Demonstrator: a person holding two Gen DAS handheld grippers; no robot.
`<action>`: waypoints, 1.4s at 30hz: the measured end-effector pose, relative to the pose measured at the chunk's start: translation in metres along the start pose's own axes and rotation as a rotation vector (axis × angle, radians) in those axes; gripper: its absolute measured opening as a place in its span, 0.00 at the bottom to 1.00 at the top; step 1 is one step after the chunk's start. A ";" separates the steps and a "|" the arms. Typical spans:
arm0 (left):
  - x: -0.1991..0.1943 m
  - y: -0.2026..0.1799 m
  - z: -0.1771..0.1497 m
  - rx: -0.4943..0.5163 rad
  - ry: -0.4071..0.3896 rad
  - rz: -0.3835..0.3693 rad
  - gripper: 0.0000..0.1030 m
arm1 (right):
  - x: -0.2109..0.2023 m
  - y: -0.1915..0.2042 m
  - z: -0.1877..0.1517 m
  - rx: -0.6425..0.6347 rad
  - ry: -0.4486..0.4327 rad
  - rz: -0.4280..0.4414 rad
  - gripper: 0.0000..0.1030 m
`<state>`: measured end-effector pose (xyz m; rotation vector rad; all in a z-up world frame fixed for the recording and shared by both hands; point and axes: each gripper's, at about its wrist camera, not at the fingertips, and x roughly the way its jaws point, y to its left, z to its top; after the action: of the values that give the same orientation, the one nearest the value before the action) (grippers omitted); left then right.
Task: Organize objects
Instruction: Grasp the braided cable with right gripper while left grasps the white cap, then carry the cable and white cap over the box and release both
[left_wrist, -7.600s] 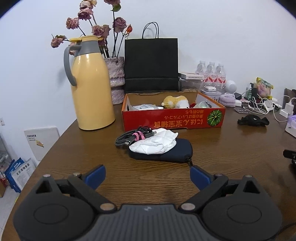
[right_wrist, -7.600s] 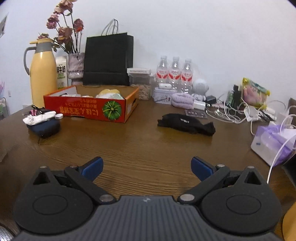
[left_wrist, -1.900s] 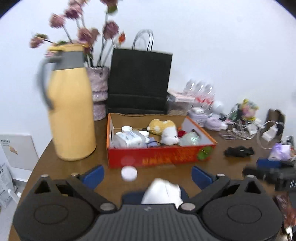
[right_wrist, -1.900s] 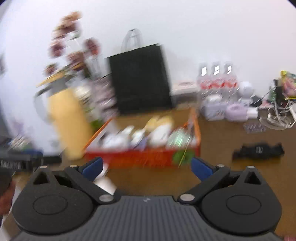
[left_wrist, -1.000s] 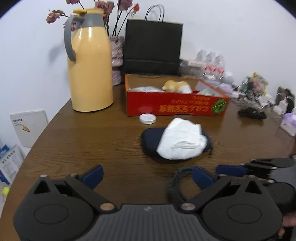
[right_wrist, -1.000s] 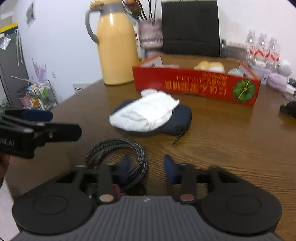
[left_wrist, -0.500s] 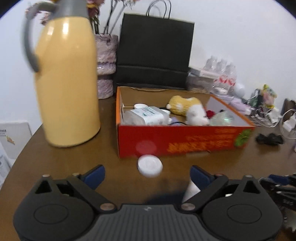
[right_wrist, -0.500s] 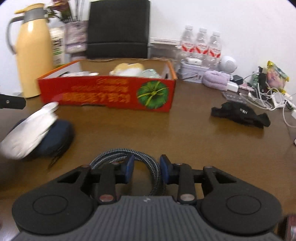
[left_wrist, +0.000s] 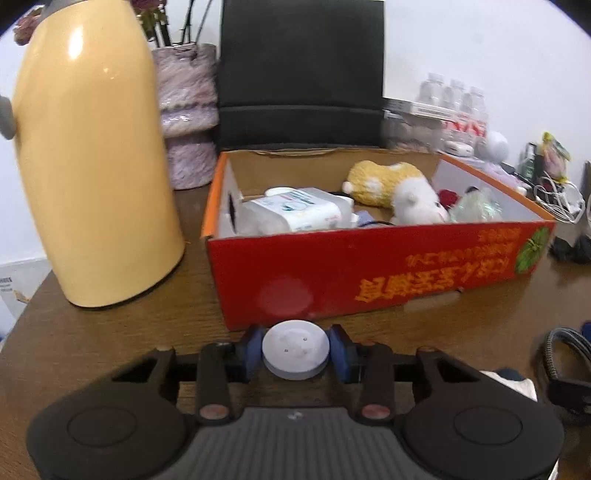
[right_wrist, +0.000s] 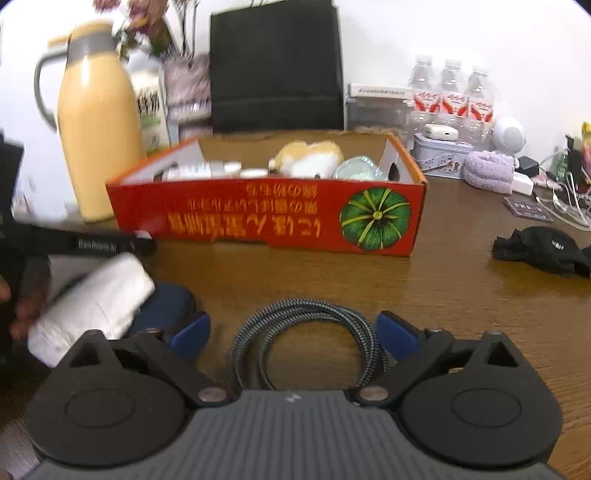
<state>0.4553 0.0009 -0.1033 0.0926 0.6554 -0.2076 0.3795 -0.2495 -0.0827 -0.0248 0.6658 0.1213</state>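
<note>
A white round lid (left_wrist: 295, 343) lies on the wooden table just in front of the red cardboard box (left_wrist: 369, 269). My left gripper (left_wrist: 295, 349) is closing on it, and both blue pads (left_wrist: 255, 347) touch its sides. In the right wrist view a coiled braided cable (right_wrist: 306, 305) lies flat on the table. My right gripper (right_wrist: 293, 330) is opening around it, its pads standing clear of the coil. The red box (right_wrist: 258, 218) holds a plush toy (left_wrist: 391, 184), a wipes pack (left_wrist: 295, 214) and other small items.
A white cloth (right_wrist: 96, 295) rests on a navy pouch (right_wrist: 162, 302) at the left, by a person's hand (right_wrist: 22, 306). A yellow thermos (left_wrist: 92, 166), a vase (left_wrist: 188, 110) and a black paper bag (left_wrist: 299, 74) stand behind. A black fabric item (right_wrist: 543, 249) and water bottles (right_wrist: 450, 92) are at the right.
The left gripper moved up to the box and closed around the white lid. The right gripper's jaws spread apart and let go of the cable coil, which now lies on the table.
</note>
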 end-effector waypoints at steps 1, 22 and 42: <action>-0.002 -0.001 -0.001 0.006 -0.001 0.000 0.37 | -0.001 0.003 -0.002 -0.024 0.003 -0.014 0.86; -0.173 -0.036 -0.074 -0.096 -0.071 -0.110 0.37 | -0.119 0.023 -0.050 -0.031 -0.103 0.073 0.83; -0.082 -0.032 0.094 0.015 -0.170 -0.247 0.37 | -0.087 -0.020 0.119 0.051 -0.357 0.093 0.83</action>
<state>0.4407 -0.0307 0.0211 0.0080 0.4947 -0.4534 0.3870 -0.2713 0.0641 0.0760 0.3130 0.1932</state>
